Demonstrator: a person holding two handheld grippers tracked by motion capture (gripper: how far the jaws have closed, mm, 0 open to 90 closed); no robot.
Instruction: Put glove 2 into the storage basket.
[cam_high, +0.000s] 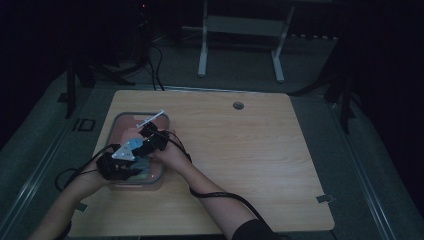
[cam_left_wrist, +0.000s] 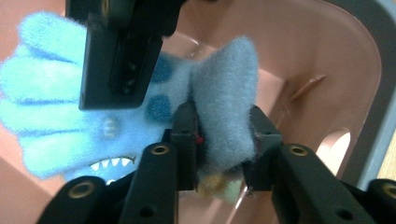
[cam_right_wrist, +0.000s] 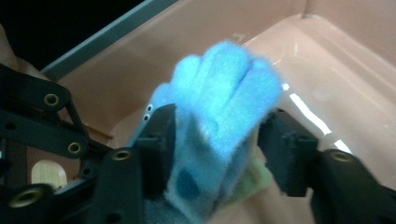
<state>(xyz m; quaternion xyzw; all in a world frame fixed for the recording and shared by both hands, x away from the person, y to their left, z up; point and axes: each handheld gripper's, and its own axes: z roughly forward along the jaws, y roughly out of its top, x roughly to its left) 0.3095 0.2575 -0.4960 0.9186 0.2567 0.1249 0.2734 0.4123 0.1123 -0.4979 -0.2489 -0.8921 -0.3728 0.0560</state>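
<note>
A fuzzy blue glove (cam_left_wrist: 60, 93) with dark blue spots and a toothed mouth print hangs inside a pink bin (cam_left_wrist: 299, 42). My left gripper (cam_left_wrist: 222, 121) is shut on its grey-blue cuff end. My right gripper (cam_right_wrist: 217, 135) is shut on the finger end of the glove (cam_right_wrist: 224, 93), and its black body (cam_left_wrist: 121, 56) looms close in the left gripper view. In the high view both grippers, left (cam_high: 135, 156) and right (cam_high: 150, 136), meet over the bin (cam_high: 116, 120) at the table's left. Something pale yellow-green (cam_left_wrist: 219, 186) peeks out beneath the glove.
The bin has a grey rim (cam_right_wrist: 107, 37) and a handle cut-out (cam_left_wrist: 336, 144) in its wall. A wooden table (cam_high: 240, 150) stretches to the right, with a round cable hole (cam_high: 238, 105) near its far edge. White desk legs (cam_high: 202, 50) stand on the floor beyond.
</note>
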